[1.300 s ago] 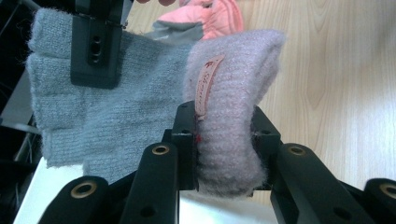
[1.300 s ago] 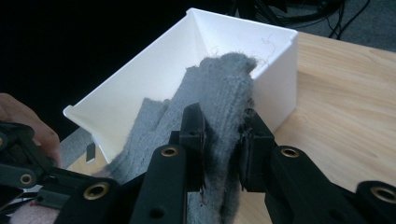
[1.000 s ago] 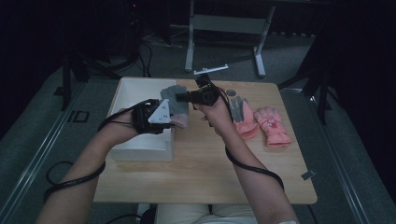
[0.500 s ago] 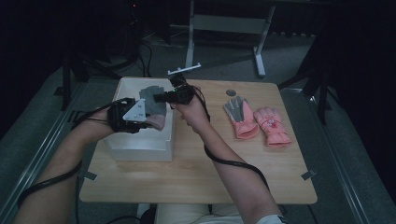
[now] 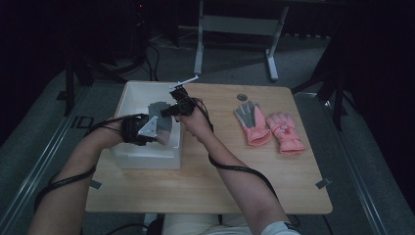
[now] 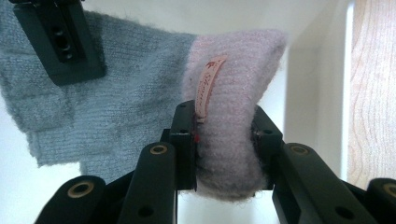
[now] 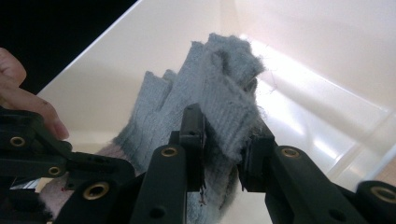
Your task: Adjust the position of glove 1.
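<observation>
Both grippers hold one glove (image 5: 157,116) over the white box (image 5: 147,159) at the desk's (image 5: 205,181) far left corner: the left gripper (image 6: 223,140) clamps its pink cuff, the right gripper (image 7: 223,140) its grey fingers. Box walls stand close around. Since earlier, hands and glove have moved left and down into the box.

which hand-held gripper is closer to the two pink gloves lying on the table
Right. The right hand-held gripper is over the white box, on the side facing the pink gloves; the left hand-held gripper is farther left over it.
</observation>
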A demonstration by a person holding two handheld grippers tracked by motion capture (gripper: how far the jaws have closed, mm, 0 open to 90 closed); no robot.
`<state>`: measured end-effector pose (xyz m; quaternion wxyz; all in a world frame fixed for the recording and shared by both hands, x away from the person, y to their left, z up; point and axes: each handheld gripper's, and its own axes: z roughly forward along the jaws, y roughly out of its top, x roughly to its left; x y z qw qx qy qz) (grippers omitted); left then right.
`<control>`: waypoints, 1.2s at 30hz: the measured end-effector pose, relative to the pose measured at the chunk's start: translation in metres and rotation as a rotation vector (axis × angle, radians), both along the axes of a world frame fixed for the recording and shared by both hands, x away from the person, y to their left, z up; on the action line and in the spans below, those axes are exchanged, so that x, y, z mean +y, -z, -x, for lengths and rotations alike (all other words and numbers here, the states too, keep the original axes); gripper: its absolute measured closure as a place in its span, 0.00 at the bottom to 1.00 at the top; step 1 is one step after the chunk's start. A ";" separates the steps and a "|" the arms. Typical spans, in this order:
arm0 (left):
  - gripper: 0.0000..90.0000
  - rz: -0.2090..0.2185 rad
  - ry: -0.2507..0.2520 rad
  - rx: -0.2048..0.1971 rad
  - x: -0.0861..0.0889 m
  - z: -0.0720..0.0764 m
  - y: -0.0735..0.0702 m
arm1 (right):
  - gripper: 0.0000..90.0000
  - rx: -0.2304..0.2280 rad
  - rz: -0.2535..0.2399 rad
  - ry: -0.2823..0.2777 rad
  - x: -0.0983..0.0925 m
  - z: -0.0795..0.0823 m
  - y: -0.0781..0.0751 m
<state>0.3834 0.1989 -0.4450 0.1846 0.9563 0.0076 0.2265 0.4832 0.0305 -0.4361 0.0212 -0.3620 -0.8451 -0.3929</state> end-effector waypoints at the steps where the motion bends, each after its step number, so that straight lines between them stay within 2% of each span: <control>1: 0.76 0.000 0.000 0.000 0.000 0.000 0.000 | 0.83 0.000 0.000 0.000 0.000 0.000 0.000; 5: 0.76 -0.004 -0.021 0.025 -0.001 -0.010 0.004 | 0.78 0.000 0.018 0.005 0.002 -0.004 0.001; 6: 0.76 -0.014 -0.024 0.037 -0.002 -0.013 0.006 | 0.73 -0.014 0.045 0.013 0.003 -0.005 0.001; 7: 0.76 -0.025 -0.027 0.047 -0.004 -0.016 0.008 | 0.73 -0.014 0.045 0.013 0.003 -0.005 0.001; 8: 0.76 -0.053 -0.032 0.067 -0.007 -0.020 0.014 | 0.69 -0.021 0.059 0.022 0.003 -0.005 0.001; 11: 0.75 -0.079 -0.047 0.111 -0.013 -0.026 0.023 | 0.65 -0.029 0.044 0.052 -0.004 -0.007 -0.001; 12: 0.75 -0.109 -0.049 0.147 -0.017 -0.028 0.027 | 0.65 -0.035 0.037 0.057 -0.007 -0.007 -0.003; 13: 0.75 -0.119 -0.047 0.143 -0.018 -0.028 0.029 | 0.64 -0.038 0.017 0.059 -0.013 -0.006 -0.007; 15: 0.75 -0.133 -0.043 0.157 -0.020 -0.029 0.030 | 0.64 -0.041 0.011 0.060 -0.016 -0.006 -0.008; 18: 0.73 -0.145 -0.050 0.180 -0.023 -0.032 0.036 | 0.64 -0.063 -0.045 0.063 -0.037 0.001 -0.021; 21: 0.73 -0.163 -0.058 0.185 -0.024 -0.034 0.041 | 0.64 -0.065 -0.067 0.065 -0.044 0.005 -0.025; 25: 0.68 -0.169 -0.075 0.195 -0.024 -0.036 0.045 | 0.62 -0.089 -0.081 0.053 -0.055 0.012 -0.033; 27: 0.64 -0.164 -0.109 0.215 -0.024 -0.037 0.044 | 0.60 -0.104 -0.085 0.044 -0.059 0.016 -0.037; 30: 0.56 -0.146 -0.160 0.187 -0.024 -0.035 0.038 | 0.58 -0.120 -0.092 0.029 -0.066 0.022 -0.042; 32: 0.45 -0.142 -0.200 0.180 -0.024 -0.035 0.032 | 0.56 -0.134 -0.090 0.016 -0.069 0.026 -0.044; 34: 0.45 -0.132 -0.210 0.172 -0.023 -0.033 0.025 | 0.56 -0.144 -0.088 0.007 -0.073 0.029 -0.046; 36: 0.45 -0.091 -0.232 0.171 -0.022 -0.030 0.017 | 0.56 -0.149 -0.096 0.004 -0.078 0.032 -0.049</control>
